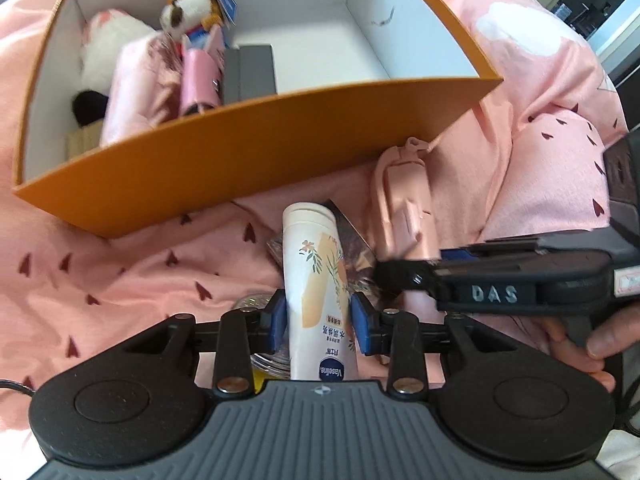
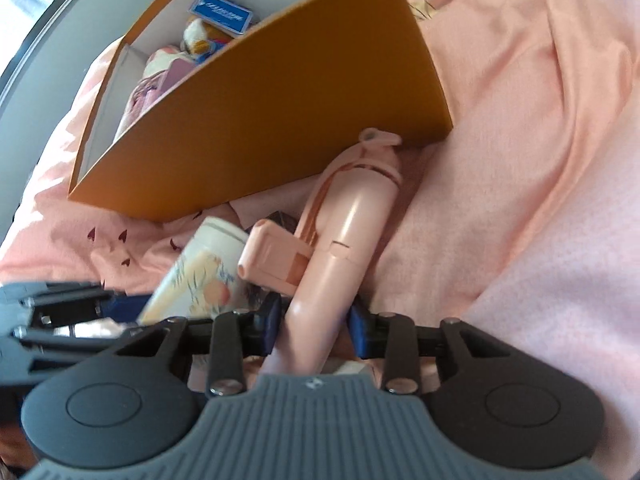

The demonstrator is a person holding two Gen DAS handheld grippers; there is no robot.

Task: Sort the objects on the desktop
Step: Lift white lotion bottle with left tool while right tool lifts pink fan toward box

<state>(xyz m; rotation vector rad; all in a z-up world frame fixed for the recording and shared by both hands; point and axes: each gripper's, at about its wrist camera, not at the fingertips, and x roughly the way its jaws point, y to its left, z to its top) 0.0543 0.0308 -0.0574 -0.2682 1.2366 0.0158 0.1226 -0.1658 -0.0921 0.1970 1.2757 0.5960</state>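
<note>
Left wrist view: your left gripper (image 1: 319,322) straddles the lotion tube (image 1: 316,280), pads apparently clamping it, long axis pointing ahead toward the orange box (image 1: 256,160)

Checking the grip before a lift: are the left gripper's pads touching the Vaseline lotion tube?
Touching. In the left wrist view both blue pads of the left gripper press against the sides of the Vaseline lotion tube, no gap showing.

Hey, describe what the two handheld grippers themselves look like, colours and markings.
Both grippers, left and right, have black linkage arms with silver rivets, blue finger pads, round black discs and a ribbed grey base. The right one's side reads DAS in the left wrist view.
</note>
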